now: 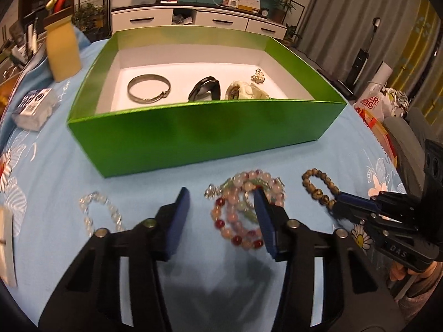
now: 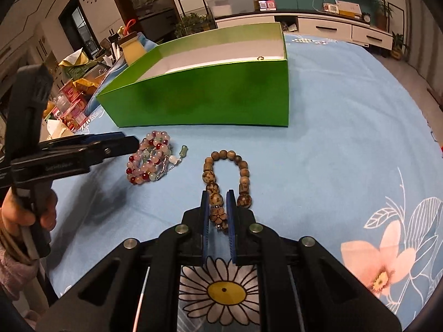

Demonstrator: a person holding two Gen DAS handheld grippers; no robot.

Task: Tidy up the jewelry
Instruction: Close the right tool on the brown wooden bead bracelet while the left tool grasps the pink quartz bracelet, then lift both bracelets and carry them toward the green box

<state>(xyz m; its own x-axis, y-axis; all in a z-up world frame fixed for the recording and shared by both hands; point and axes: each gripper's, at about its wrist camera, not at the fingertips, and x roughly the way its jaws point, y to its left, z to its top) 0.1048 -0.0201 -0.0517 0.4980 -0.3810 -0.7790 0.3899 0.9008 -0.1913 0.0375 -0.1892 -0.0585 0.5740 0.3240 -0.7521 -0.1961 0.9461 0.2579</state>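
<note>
Right hand-held gripper (image 2: 217, 207) is pinching my wooden bead bracelet (image 2: 228, 177) near its flower bead; floppy, light. Left hand-held gripper (image 1: 223, 215) hangs wide over the pink strand (image 1: 243, 210).

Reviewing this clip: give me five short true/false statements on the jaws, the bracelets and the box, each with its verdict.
1. The right gripper has its jaws closed around the brown bead bracelet. True.
2. The left gripper holds the pink bead bracelet. False: its jaws are open, and the bracelet lies on the cloth by one of them.
3. The green box already holds a metal bangle. True.
4. The clear bead bracelet is inside the box. False: it lies on the cloth in front of it.
5. The box has its lid on. False: it is open at the top.
</note>
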